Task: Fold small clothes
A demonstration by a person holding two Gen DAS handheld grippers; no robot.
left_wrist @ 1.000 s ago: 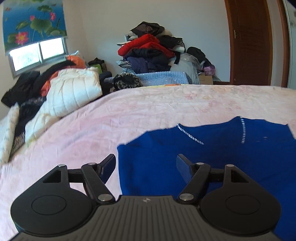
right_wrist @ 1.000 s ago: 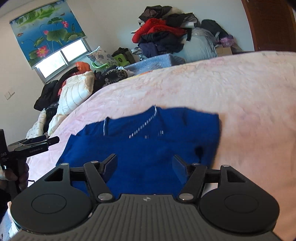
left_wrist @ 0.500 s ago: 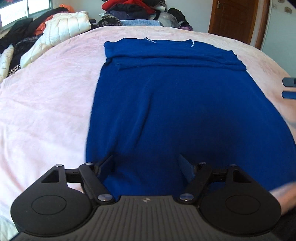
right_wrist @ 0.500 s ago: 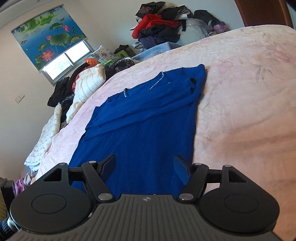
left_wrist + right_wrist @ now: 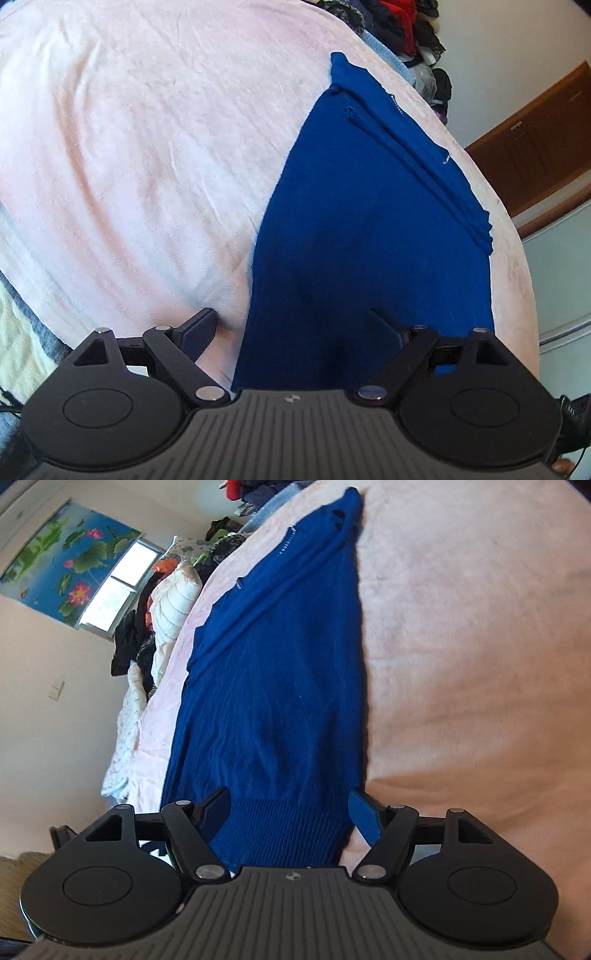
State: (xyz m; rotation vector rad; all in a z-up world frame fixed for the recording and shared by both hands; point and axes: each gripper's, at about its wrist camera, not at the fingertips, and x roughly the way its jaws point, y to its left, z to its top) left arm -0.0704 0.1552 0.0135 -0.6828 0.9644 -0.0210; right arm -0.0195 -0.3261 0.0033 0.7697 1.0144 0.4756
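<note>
A blue knit sweater (image 5: 369, 229) lies flat on the pink bedspread (image 5: 129, 147), sleeves folded across its far end. My left gripper (image 5: 295, 328) is open over the sweater's near left corner, its left finger over the bedspread and its right finger over blue cloth. In the right wrist view the sweater (image 5: 280, 686) stretches away from me, with its ribbed hem between the fingers. My right gripper (image 5: 290, 805) is open over the hem's right corner, beside the bedspread (image 5: 480, 664).
A heap of clothes (image 5: 402, 26) sits beyond the bed's far end, near a wooden door (image 5: 535, 147). White quilted bedding and dark clothes (image 5: 166, 605) lie along the bed's left side under a window with a lotus blind (image 5: 74, 565).
Both grippers have drawn back from the sweater's collar end to its near hem and tilted down. They now sit at opposite hem corners. Both stay open.
</note>
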